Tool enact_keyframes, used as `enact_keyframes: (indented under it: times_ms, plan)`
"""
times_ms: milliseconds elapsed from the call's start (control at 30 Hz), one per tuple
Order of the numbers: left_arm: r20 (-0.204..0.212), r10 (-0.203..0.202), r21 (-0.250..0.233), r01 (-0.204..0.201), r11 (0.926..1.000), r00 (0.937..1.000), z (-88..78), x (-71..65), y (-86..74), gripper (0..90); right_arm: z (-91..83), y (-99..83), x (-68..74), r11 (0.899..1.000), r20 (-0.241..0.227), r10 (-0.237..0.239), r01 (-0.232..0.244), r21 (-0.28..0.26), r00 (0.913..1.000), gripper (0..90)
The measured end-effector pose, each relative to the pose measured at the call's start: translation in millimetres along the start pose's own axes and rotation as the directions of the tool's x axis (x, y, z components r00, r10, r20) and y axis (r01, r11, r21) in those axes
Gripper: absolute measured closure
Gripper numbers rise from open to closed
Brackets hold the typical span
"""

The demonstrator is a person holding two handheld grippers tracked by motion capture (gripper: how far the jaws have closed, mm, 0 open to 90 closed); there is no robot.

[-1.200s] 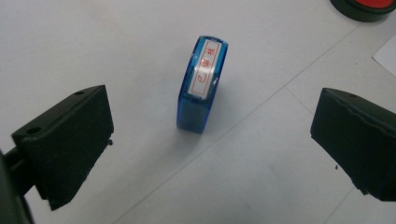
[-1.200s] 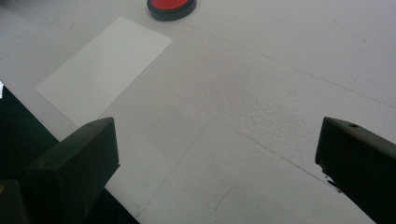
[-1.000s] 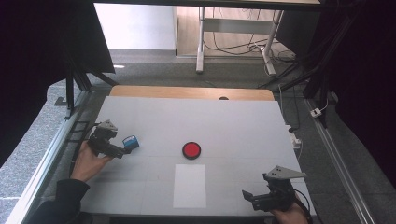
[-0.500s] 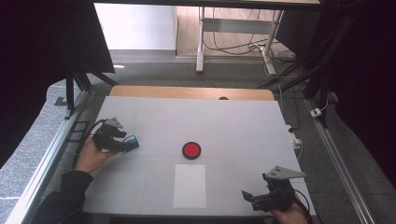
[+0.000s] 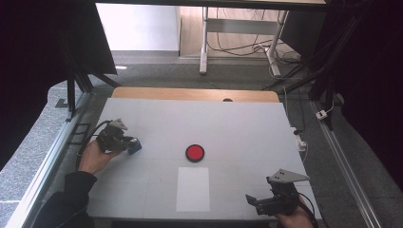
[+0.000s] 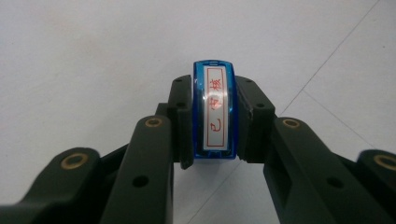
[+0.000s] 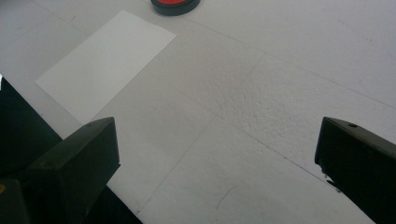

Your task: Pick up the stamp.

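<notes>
1. At the far left of the high view I see my left hand-held gripper (image 5: 127, 142) resting low on the white worktop (image 5: 247, 128). Its jaws have just been closing, and they now clench a small blue stamp (image 5: 135, 146).
2. In the left gripper view the blue stamp (image 6: 215, 109) stands on edge between the two black pads, pressed on both flat sides. Its white label with red characters faces the camera.
3. Toward the middle of the worktop lies a round red ink pad (image 5: 195, 152), well apart from the stamp.
4. Just nearer to me than the ink pad lies a white sheet of paper (image 5: 193, 188), flat on the worktop.
5. At the near right corner my right hand-held gripper (image 5: 259, 203) sits with jaws spread wide and nothing between them. The right gripper view shows bare worktop in the gap, with the sheet of paper (image 7: 105, 63) beyond.
</notes>
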State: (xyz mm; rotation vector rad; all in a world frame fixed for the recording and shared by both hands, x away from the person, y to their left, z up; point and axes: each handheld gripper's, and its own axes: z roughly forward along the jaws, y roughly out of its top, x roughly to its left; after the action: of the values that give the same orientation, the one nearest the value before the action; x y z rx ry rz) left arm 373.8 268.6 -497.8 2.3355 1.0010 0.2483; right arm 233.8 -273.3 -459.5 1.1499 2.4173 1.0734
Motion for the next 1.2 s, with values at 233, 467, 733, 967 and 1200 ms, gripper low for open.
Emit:
enact_keyframes:
  times_ms: [233, 467, 733, 967, 1200]
  plan:
    - [0.021, -0.055, -0.008, 0.055, 0.9985, 0.9983, -3.1, -1.5, 0.8, 70.6, -0.1, 0.1, 0.7, 1.000, -0.001, -0.007, 0.007, -0.002, 1.0000, 0.0]
    - [0.023, -0.070, -0.045, 0.071, 0.9964, 0.9973, -10.9, -4.2, 3.2, 70.6, -0.1, 0.1, 0.9, 1.000, -0.002, -0.013, 0.013, -0.003, 0.9999, 0.0]
    - [0.035, -0.097, -0.061, 0.099, 0.9932, 0.9947, -18.0, -8.6, 4.9, 70.6, -0.5, 0.1, 0.1, 1.000, -0.007, -0.007, 0.007, -0.008, 1.0000, 0.0]
    - [0.030, -0.094, -0.064, 0.096, 0.9933, 0.9951, -28.3, -16.8, 8.4, 70.6, 0.2, 1.0, -0.8, 1.000, -0.014, -0.005, 0.005, -0.011, 0.9999, 0.0]
    - [0.070, -0.113, -0.107, 0.120, 0.9869, 0.9911, -39.9, -23.4, 12.3, 70.6, 1.3, 2.1, -1.3, 1.000, -0.022, -0.005, 0.005, -0.010, 0.9998, 0.0]
